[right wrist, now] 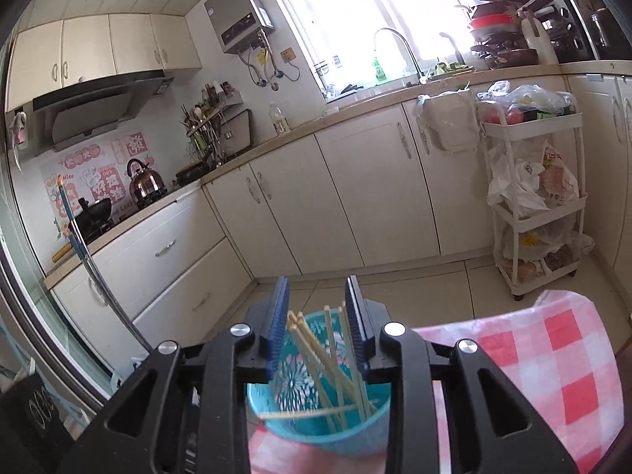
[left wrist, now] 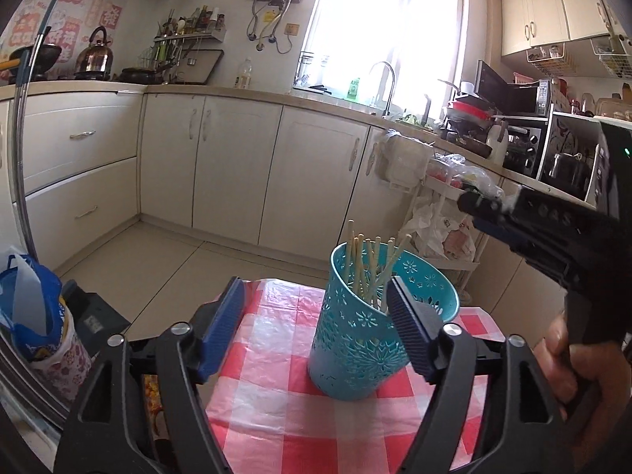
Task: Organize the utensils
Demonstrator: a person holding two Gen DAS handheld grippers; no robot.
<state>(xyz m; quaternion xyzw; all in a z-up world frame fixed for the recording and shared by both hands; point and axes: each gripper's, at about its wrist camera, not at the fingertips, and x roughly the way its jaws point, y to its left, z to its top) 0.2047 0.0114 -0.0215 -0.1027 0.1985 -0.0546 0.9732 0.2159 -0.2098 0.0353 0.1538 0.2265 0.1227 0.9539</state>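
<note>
A turquoise perforated utensil holder (left wrist: 357, 345) stands on the red-and-white checked tablecloth (left wrist: 276, 407), with several pale wooden chopsticks (left wrist: 367, 266) upright in it. My left gripper (left wrist: 316, 308) is open and empty just in front of the holder, its right finger (left wrist: 409, 326) beside the rim. My right gripper (right wrist: 318, 310) is open and empty, hovering above the holder (right wrist: 320, 407), looking down on the chopsticks (right wrist: 328, 351) between its fingers. It also shows in the left wrist view (left wrist: 486, 211), held high at the right.
White kitchen cabinets (left wrist: 237, 173) run along the back. A white trolley (right wrist: 533, 205) with bags stands right of the table. A blue bag (left wrist: 27, 304) and a metal pole (left wrist: 19, 138) are at the left. The tablecloth edge (right wrist: 553, 300) lies close to the holder.
</note>
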